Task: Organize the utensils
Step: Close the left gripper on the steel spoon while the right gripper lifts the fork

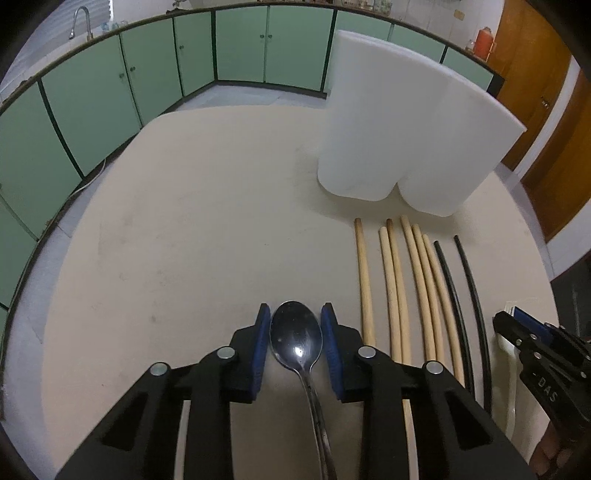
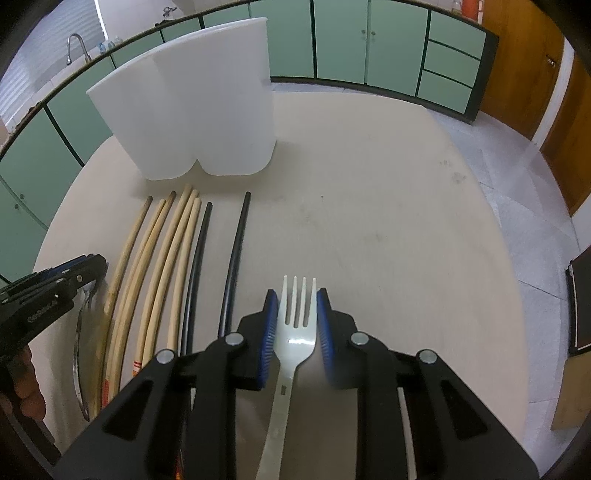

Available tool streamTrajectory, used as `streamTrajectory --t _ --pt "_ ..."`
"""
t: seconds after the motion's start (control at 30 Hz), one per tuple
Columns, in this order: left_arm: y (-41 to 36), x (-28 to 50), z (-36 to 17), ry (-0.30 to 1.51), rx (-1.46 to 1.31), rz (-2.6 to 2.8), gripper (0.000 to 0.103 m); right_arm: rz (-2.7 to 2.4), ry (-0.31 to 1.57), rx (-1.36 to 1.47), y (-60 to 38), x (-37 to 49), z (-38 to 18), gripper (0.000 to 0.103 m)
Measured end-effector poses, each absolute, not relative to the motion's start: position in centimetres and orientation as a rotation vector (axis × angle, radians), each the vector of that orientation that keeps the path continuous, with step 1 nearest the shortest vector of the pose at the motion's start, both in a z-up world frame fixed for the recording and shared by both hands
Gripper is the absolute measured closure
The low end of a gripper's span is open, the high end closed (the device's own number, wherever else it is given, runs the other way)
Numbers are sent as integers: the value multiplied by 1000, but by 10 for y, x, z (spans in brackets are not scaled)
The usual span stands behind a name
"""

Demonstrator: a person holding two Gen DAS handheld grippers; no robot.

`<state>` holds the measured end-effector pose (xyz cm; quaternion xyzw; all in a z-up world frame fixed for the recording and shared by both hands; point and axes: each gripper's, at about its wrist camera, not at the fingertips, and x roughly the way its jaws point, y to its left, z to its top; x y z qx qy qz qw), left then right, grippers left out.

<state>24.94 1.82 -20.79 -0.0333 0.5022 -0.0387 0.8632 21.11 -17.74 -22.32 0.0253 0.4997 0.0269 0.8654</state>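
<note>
A steel spoon (image 1: 297, 338) lies on the round beige table (image 1: 184, 229), bowl forward, between the blue pads of my left gripper (image 1: 295, 314); the jaws stand around the bowl with small gaps. A white fork (image 2: 297, 325) lies between the pads of my right gripper (image 2: 294, 299), also ungripped. Several wooden chopsticks (image 1: 395, 288) and two black chopsticks (image 1: 458, 295) lie in a row between the grippers, also in the right wrist view (image 2: 166, 258). A white two-compartment holder (image 1: 402, 122) stands upright behind them, also in the right wrist view (image 2: 195, 103).
Green cabinets (image 1: 110, 85) run along the back wall, with a faucet (image 1: 79, 20) at far left. A wooden door (image 1: 532, 74) is on the right. The right gripper's body (image 1: 543, 354) shows at the left view's right edge.
</note>
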Motion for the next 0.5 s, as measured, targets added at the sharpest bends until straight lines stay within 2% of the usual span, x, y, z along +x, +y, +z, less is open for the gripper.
streamTrajectory --t 0.2,0.5 --pt "27 226 -186 922 -87 -129 75 82 956 120 -193 197 -211 83" --pt "29 196 -143 721 -56 -171 75 137 760 128 -202 175 -161 83"
